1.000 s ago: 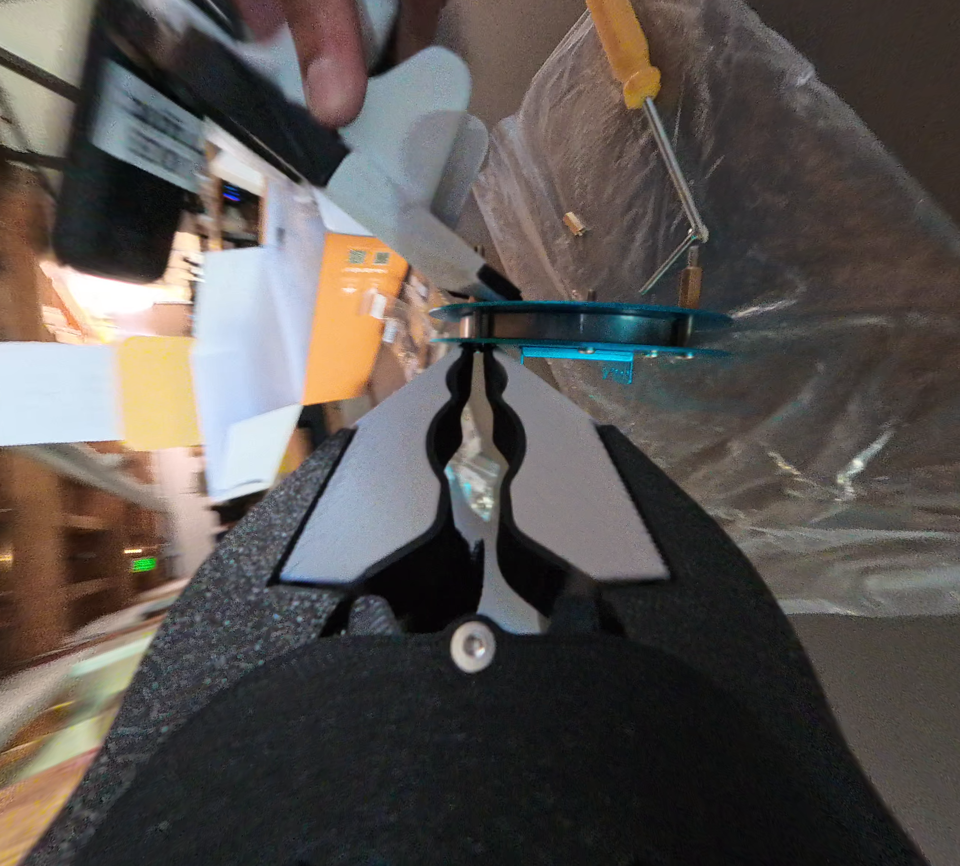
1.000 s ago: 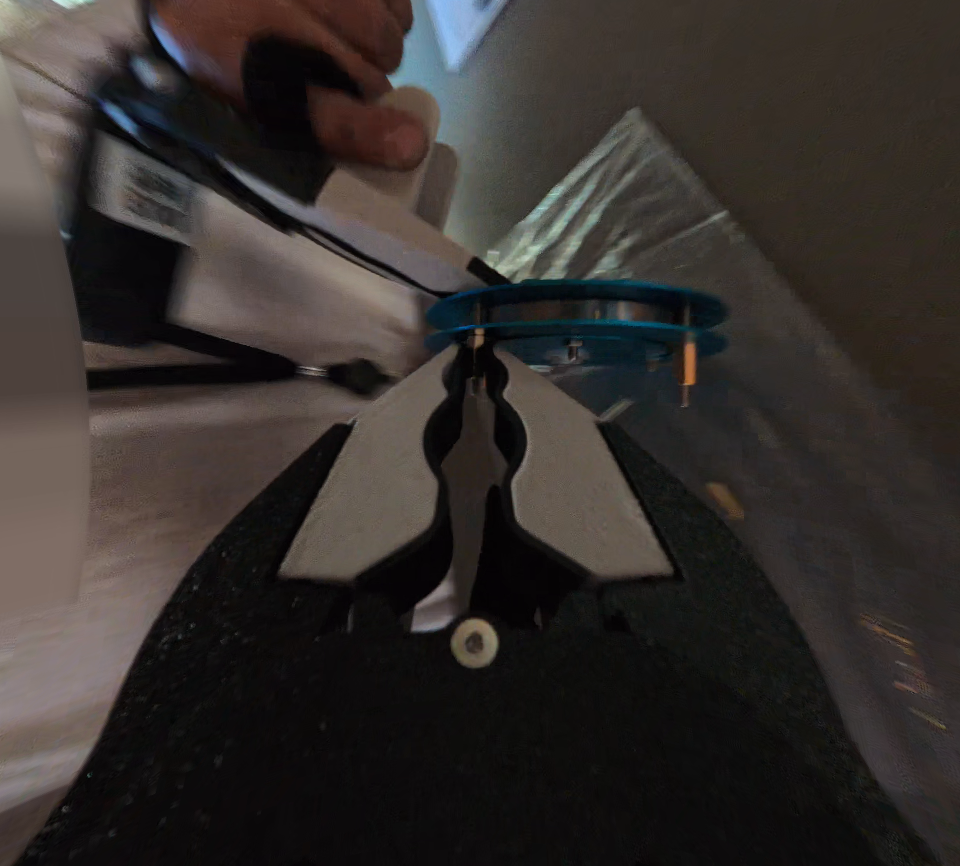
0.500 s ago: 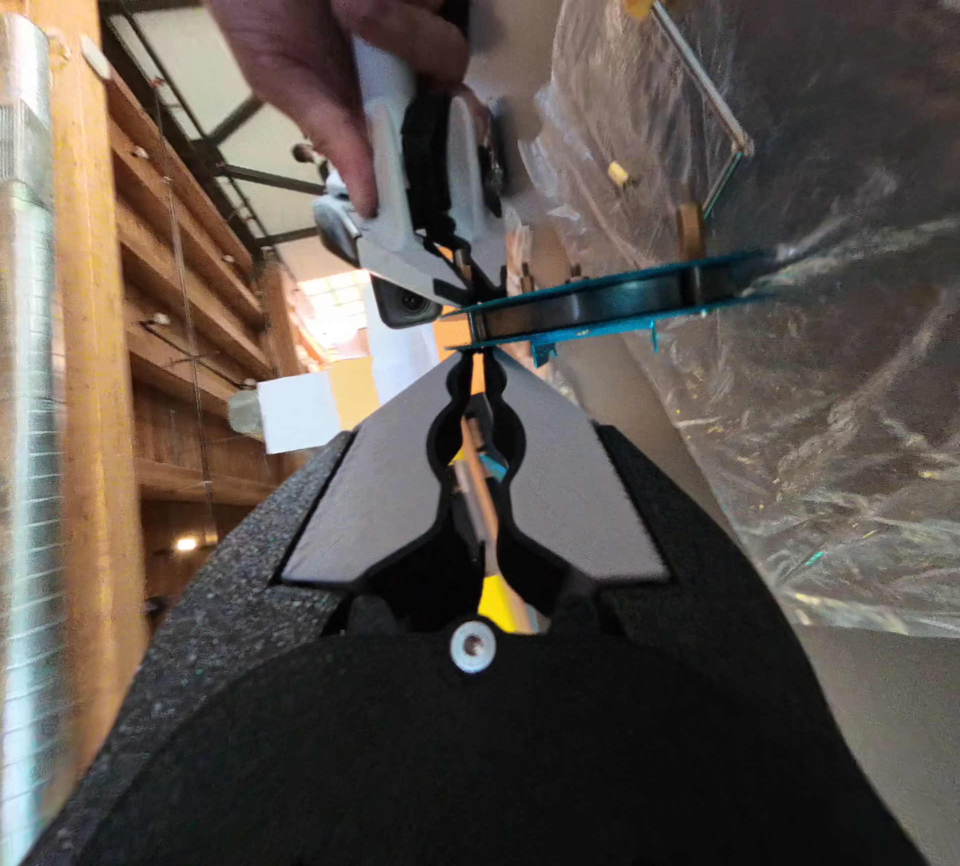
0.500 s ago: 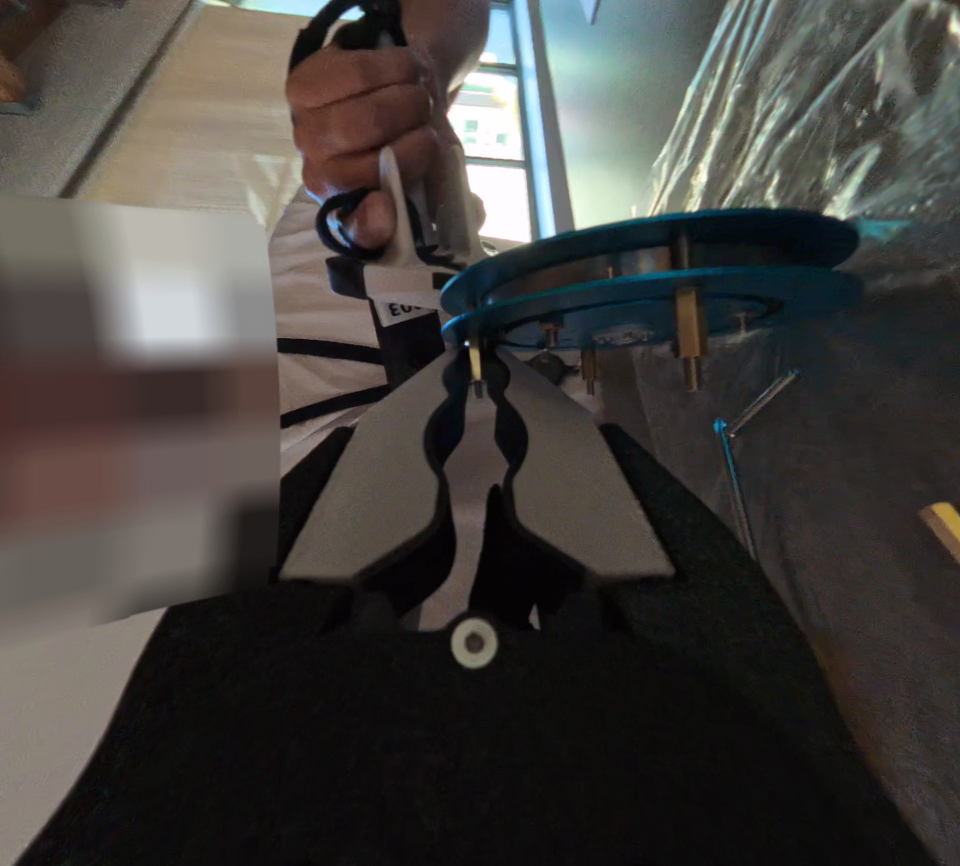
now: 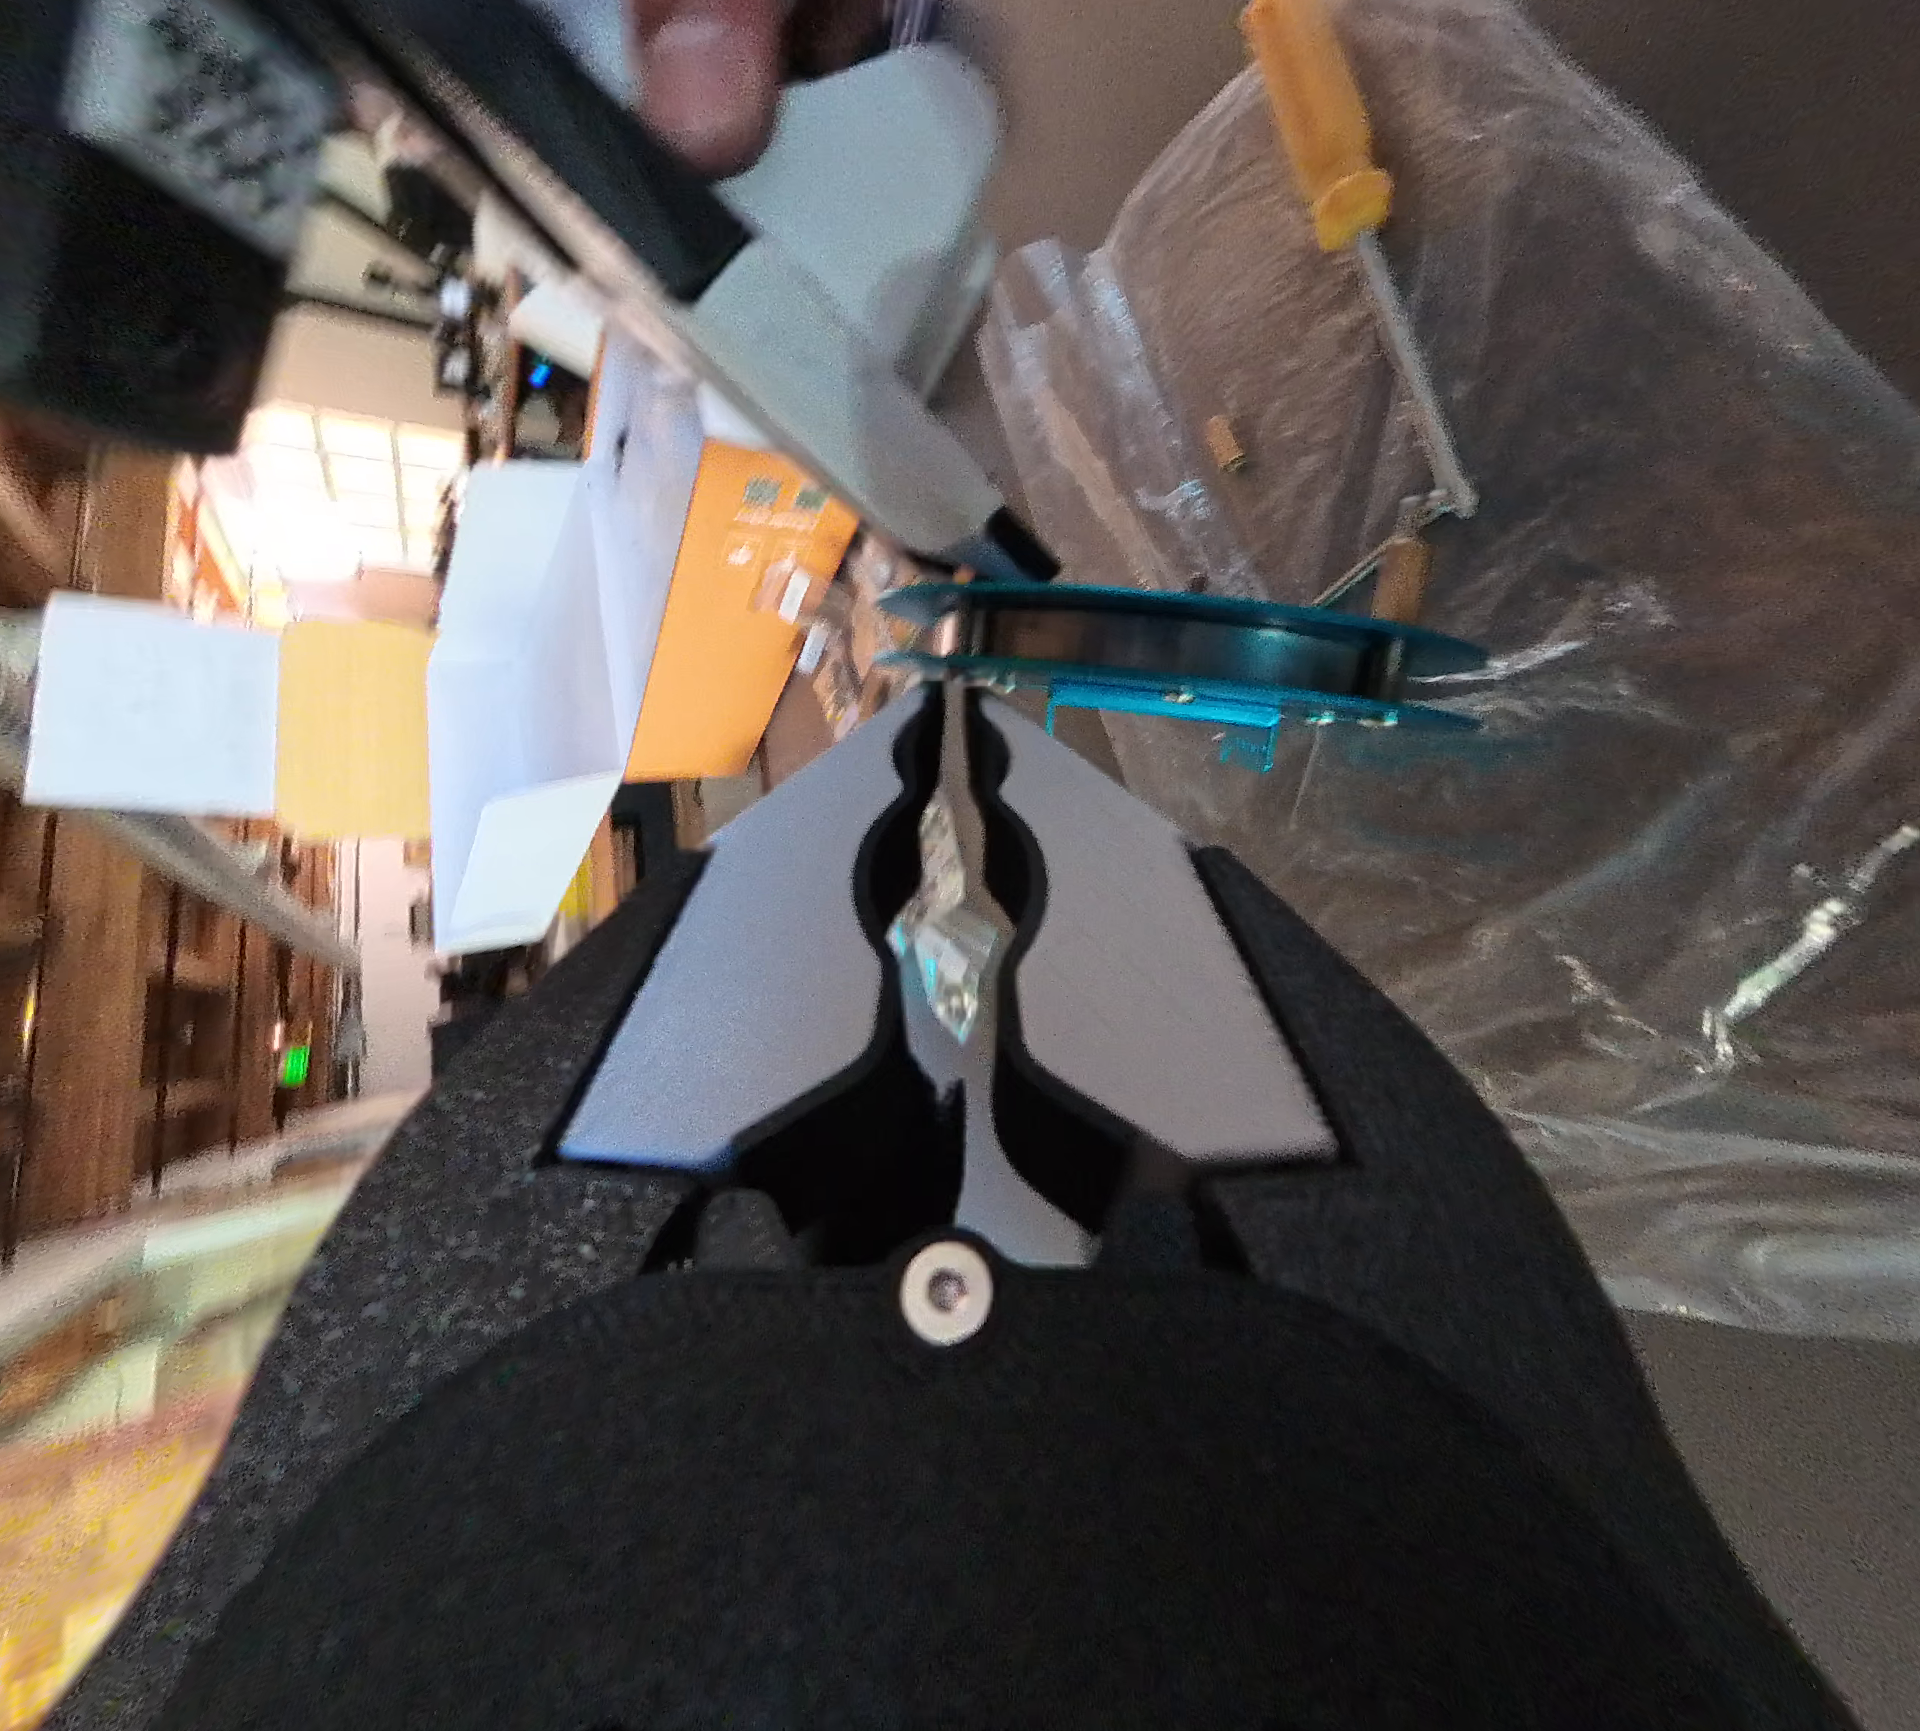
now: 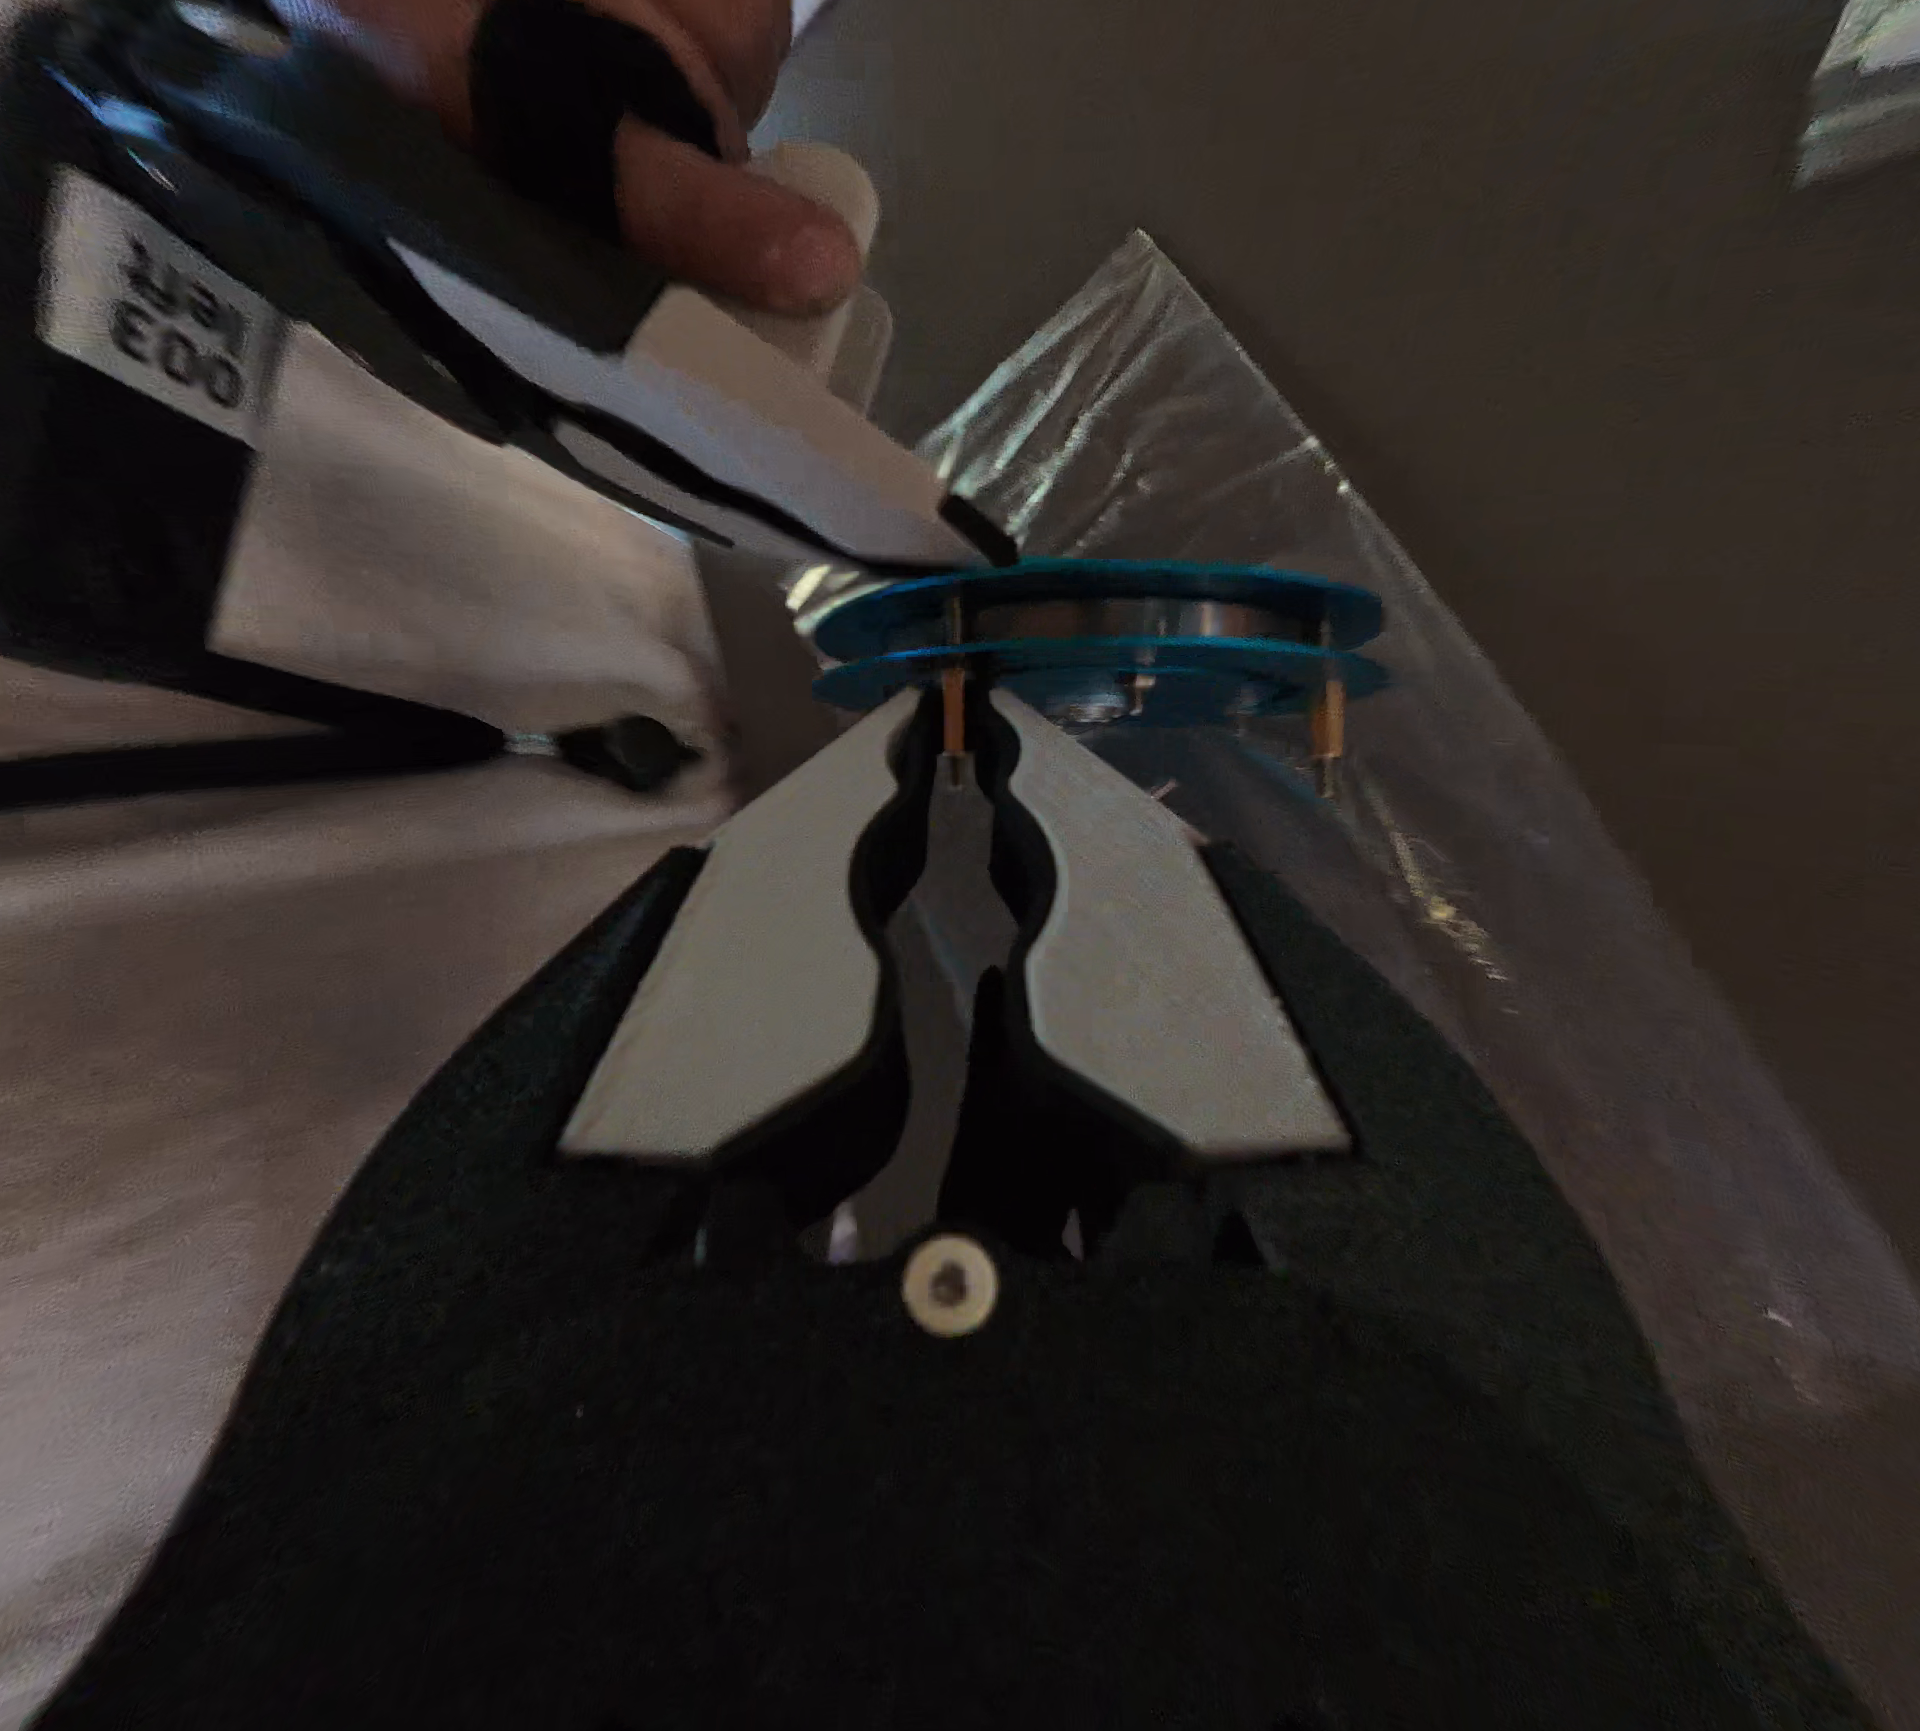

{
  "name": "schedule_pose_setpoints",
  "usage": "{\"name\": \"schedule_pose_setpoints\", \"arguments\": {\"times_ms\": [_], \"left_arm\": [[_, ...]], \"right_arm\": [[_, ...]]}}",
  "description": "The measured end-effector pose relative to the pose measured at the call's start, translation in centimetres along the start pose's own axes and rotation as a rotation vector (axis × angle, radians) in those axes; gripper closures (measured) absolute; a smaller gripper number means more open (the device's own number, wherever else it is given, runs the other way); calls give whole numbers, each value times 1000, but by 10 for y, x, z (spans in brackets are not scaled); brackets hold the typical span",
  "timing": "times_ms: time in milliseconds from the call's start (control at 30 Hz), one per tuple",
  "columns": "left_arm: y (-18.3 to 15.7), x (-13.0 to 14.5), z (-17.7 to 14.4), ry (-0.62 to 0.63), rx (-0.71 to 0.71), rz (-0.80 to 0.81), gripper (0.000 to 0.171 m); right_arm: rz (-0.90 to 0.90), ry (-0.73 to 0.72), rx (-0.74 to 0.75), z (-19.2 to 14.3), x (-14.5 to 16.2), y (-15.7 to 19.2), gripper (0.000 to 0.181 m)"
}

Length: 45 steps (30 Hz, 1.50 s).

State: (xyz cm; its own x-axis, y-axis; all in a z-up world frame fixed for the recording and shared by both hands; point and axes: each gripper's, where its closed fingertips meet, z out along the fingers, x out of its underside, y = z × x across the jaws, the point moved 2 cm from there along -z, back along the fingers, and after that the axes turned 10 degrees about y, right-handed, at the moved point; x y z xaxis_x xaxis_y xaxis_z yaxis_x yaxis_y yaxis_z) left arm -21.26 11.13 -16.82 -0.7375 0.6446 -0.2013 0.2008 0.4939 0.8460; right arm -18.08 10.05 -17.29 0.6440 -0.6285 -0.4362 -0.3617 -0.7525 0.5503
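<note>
The left gripper (image 5: 951,705) is pinched nearly closed on the rim of a blue disc assembly (image 5: 1174,658), two thin round plates stacked with a dark ring sandwiched between them. The right gripper (image 6: 956,725) is likewise almost closed, its tips clamped about a small brass post (image 6: 953,713) that hangs under the lower plate at the opposite edge. So the assembly is held in the air between the two tools, edge-on to both cameras, above a crinkled clear plastic bag (image 5: 1558,746) lying on a dull brown table (image 6: 1455,175).

The plates look stiff and thin, like circuit board or painted metal, and the whole thing is probably light but rigid. The posts are slender (a second one (image 6: 1327,725) shows at the far side) and would likely bend or twist loose under side load, so the rim is the safer place to grip; the smooth plate faces may slip between the flat grey fingers (image 5: 790,933).

On the bag lie a screwdriver with a yellow handle (image 5: 1314,112) and a thin steel shaft, plus a loose brass spacer (image 5: 1226,443). A hand (image 6: 540,8) grips the far tool's white and black body.
</note>
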Motion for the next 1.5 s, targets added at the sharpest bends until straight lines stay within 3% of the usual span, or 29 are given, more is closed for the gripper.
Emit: {"name": "schedule_pose_setpoints", "arguments": {"times_ms": [67,133,200,267,367,567,667,867,1100,1300,1500], "left_arm": [[10,18,-5,61,-64,-107,170],[12,36,-14,92,-50,-294,167],[3,37,-26,19,83,-589,160],[-4,29,-35,-100,213,-864,142],[-11,16,-34,-196,275,-1047,125],[-20,-11,-17,-206,271,-1081,118],[-16,-6,-5,-140,209,-1083,129],[-7,-7,-5,-207,181,-1080,137],[-6,-3,0,-192,164,-1090,142],[-6,3,1,-154,121,-1071,152],[-8,9,4,-127,95,-1083,156]], "right_arm": [[66,-63,-89,-2,-2,-4,177],[88,-96,-80,-4,-3,-8,177],[100,-125,-58,-5,-4,-10,177],[114,-158,-90,-2,-6,-7,177],[140,-216,-183,2,-7,-2,177],[221,-357,-288,3,-8,-4,178],[245,-387,-336,4,-7,-2,177],[239,-375,-386,9,-8,3,177],[104,-332,-164,6,-11,-1,176],[96,-357,-96,3,-14,-5,174],[24,-334,119,-2,-13,-12,173]]}}
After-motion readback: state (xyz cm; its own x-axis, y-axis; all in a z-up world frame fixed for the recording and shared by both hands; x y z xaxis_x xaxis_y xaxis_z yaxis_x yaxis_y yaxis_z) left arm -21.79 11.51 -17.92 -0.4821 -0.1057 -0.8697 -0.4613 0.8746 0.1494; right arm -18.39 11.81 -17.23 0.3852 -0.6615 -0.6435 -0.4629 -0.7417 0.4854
